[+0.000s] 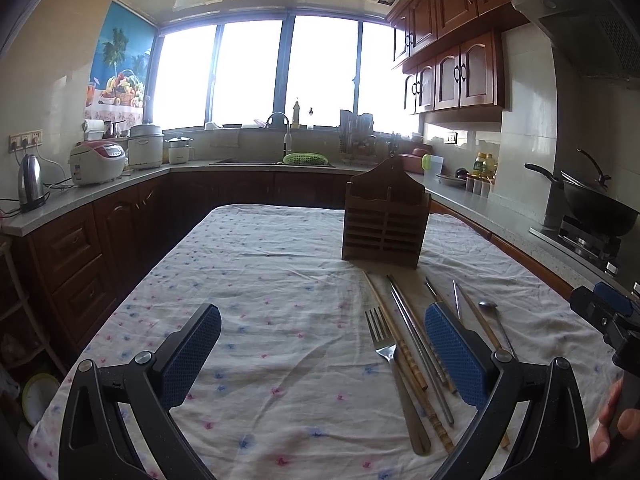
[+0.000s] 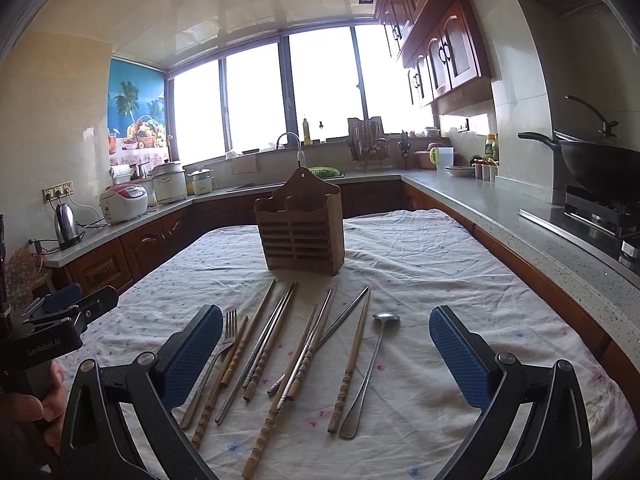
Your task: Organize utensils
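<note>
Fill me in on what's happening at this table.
A person holds a pair of tongs in each hand over a table covered with a floral cloth, and has picked nothing up yet. The left tongs and the right tongs are both open and empty. A fork, a long-handled spoon and several bamboo and metal chopsticks lie loose on the cloth. Behind them stands a slatted wooden utensil holder, upright, with nothing visibly in it.

Table under white floral cloth (image 2: pixel 440 264); wooden utensil holder (image 2: pixel 302 232) upright at far middle; fork (image 2: pixel 216 360), spoon (image 2: pixel 372 364), bamboo chopsticks (image 2: pixel 352 364), metal chopsticks (image 2: pixel 308 344) scattered nearer
</note>
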`<state>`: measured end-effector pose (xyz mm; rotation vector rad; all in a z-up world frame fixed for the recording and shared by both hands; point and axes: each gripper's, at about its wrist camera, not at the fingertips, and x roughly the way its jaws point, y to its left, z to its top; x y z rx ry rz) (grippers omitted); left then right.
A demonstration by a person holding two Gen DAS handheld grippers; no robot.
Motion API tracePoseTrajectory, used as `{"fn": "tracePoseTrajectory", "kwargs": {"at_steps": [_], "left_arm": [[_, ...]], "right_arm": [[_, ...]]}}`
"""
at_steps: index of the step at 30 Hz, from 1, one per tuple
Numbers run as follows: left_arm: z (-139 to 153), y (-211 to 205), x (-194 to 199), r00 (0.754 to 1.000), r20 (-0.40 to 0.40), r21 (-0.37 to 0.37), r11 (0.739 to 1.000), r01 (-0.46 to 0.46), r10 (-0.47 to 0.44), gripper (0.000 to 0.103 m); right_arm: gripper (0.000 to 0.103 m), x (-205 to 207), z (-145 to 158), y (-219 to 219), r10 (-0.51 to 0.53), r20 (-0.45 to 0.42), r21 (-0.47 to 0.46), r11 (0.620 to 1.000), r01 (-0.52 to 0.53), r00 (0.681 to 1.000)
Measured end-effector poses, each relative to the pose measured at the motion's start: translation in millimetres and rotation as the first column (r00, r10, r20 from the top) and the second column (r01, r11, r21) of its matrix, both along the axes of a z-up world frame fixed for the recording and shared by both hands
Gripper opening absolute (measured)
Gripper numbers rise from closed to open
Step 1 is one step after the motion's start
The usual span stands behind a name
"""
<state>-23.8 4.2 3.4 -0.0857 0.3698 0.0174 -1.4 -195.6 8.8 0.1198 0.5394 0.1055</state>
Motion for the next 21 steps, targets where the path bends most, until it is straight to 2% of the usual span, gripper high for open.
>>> {"fn": "tracePoseTrajectory", "kwargs": {"at_steps": [21], "left_arm": [[0.0, -1.9, 3.0, 1.0, 0.0, -0.004, 1.0, 0.009, -0.009, 0.102]], "right_arm": [[0.103, -2.3, -0.6, -1.0, 0.002, 0.007, 0.028, 1.0, -0.002, 1.0]]}}
